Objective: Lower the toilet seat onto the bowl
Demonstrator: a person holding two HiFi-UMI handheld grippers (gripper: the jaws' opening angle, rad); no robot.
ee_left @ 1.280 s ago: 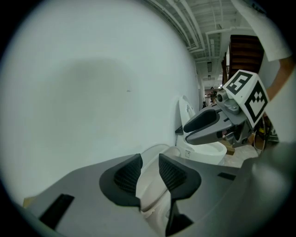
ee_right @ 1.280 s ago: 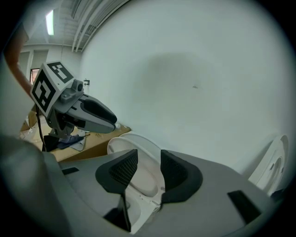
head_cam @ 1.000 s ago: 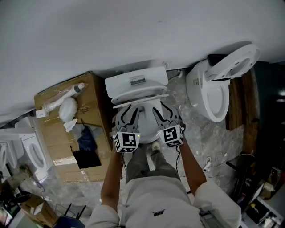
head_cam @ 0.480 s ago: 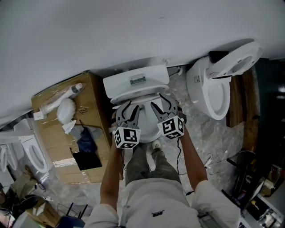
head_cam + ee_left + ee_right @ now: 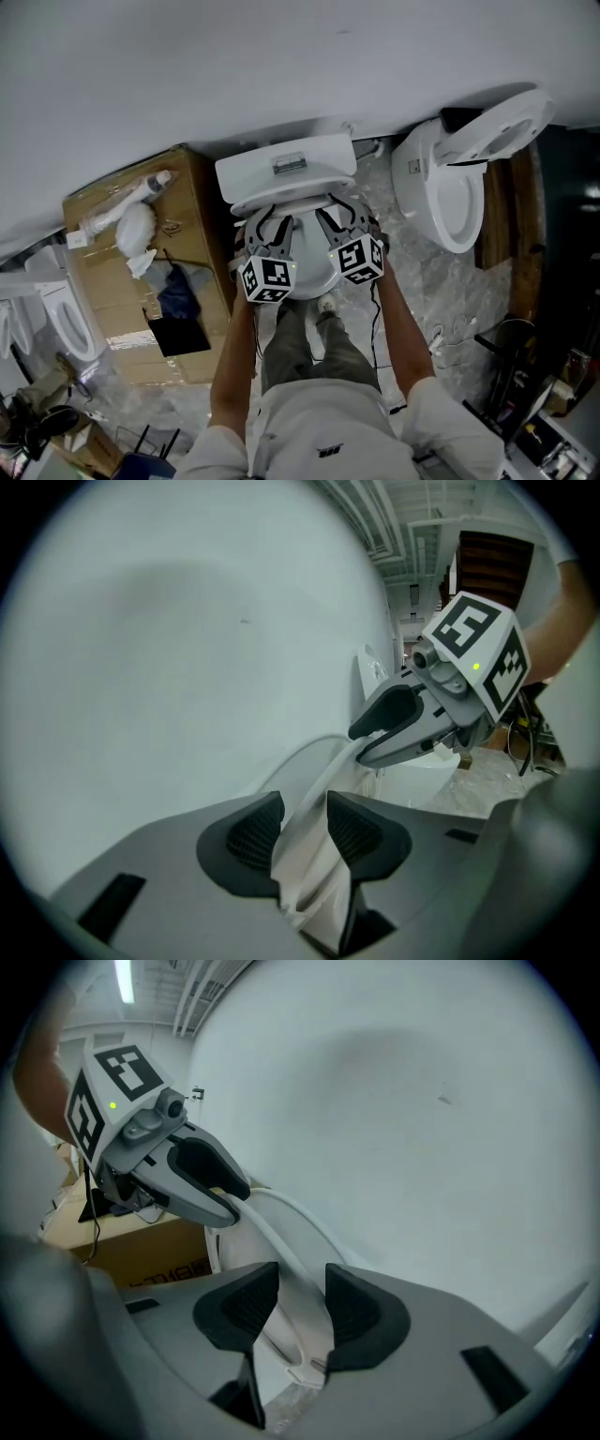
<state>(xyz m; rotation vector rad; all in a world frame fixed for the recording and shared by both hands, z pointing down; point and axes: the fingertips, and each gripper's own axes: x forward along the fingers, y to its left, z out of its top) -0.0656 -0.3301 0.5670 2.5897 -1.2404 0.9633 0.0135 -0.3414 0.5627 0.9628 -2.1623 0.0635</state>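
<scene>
Against the white wall (image 5: 187,84), at floor level, one white toilet (image 5: 286,176) stands with its cistern to the rear.

Item 1, toilet seat (image 5: 302,262): lies low over the front half of the toilet, between the two tools. From above, I cannot tell whether it rests fully down.

Item 2, left tool (image 5: 302,806): at the seat's left front rim, pointing down at a slant. Its jaws are narrow and have just been opening. The rim runs between the pads but is not clamped.

Item 3, right tool (image 5: 300,1290): at the seat's right front rim, opposite the left tool. Its jaws stand equally narrow, with the rim loose between the pads.

Adjacent: a cardboard box (image 5: 112,281) just left of the toilet carries a white bundle (image 5: 141,230) and a blue cloth (image 5: 178,295). A second toilet (image 5: 448,192) stands to the right with its top raised. The stone-patterned floor (image 5: 422,281) lies between them.
</scene>
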